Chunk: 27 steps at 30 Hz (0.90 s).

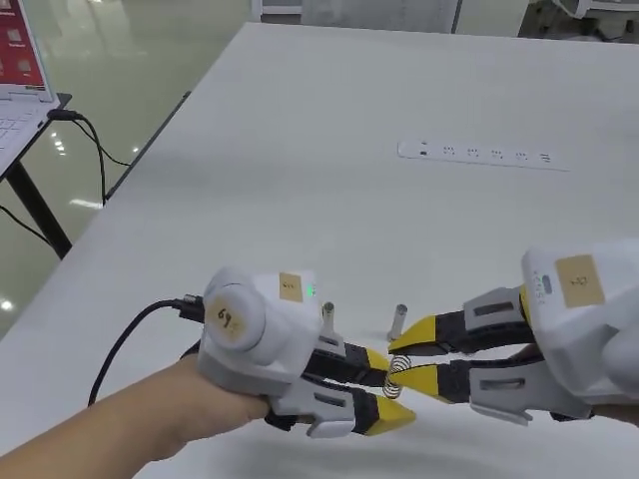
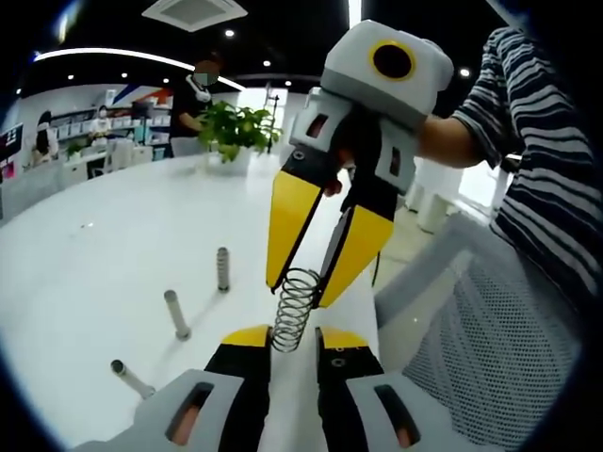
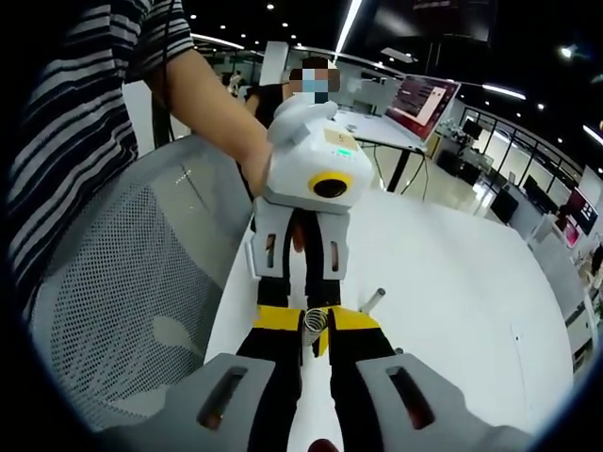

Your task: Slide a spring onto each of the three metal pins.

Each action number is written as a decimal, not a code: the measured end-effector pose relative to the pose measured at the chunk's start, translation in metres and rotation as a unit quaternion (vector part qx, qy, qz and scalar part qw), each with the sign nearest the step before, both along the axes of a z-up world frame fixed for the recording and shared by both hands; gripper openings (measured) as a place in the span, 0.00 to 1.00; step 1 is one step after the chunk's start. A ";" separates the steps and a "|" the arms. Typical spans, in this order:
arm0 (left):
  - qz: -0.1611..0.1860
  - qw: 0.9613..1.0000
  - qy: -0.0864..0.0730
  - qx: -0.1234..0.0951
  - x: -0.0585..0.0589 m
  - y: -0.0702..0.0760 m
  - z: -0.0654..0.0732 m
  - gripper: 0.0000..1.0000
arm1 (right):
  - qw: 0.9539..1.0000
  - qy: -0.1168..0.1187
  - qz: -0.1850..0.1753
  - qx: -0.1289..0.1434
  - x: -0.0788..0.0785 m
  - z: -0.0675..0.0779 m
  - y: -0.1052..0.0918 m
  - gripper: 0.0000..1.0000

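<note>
Yellow-tipped jaws of the left gripper [image 2: 294, 339] rise at the bottom of the left gripper view, clenched on the lower end of the spring [image 2: 294, 309]. The right gripper [image 3: 316, 318] meets it head-on, and its jaws appear to pinch the opposite end of the same coil. The spring is therefore held between the two tools, over the white table [image 1: 300, 150].

Step in hand, as judged: transfer or re-seating of the spring between the grippers before loading. The next move calls for one gripper to let go. The coil bore must then be aligned with a pin top and pushed down along the pin's axis.

The spring is a short, open-coiled helix of bright steel wire; expect it to flex under side load. Three pins [image 2: 176, 313] stand upright in a row near the spring but apart from it. They are slim grey metal cylinders. The farthest looks ribbed and may already carry a spring, which cannot be confirmed.
</note>
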<state>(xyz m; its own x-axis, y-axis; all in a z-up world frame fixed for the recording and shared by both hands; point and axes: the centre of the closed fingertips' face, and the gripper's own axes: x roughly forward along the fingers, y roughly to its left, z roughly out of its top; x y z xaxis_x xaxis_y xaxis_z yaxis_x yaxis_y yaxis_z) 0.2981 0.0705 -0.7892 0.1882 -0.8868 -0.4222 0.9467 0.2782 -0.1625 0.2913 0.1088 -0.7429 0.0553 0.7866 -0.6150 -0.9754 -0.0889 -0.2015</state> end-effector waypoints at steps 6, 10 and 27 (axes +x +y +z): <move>0.003 1.000 0.000 -0.001 0.001 0.001 0.001 0.12 | 1.000 -0.003 0.001 -0.001 0.001 0.001 0.001 0.07; 0.008 1.000 0.000 -0.003 0.002 0.002 0.002 0.13 | 1.000 -0.006 0.000 -0.001 0.002 0.001 0.002 0.07; 0.016 1.000 0.003 -0.003 0.000 0.007 0.003 0.16 | 1.000 -0.011 0.001 -0.003 0.000 0.003 0.003 0.07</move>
<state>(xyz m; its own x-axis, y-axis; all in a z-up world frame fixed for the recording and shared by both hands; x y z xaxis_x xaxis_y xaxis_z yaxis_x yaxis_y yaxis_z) 0.2986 0.0776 -0.7860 0.2138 -0.8825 -0.4188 0.9362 0.3076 -0.1701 0.2909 0.1118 -0.7404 0.0663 0.7825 -0.6191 -0.9706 -0.0933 -0.2219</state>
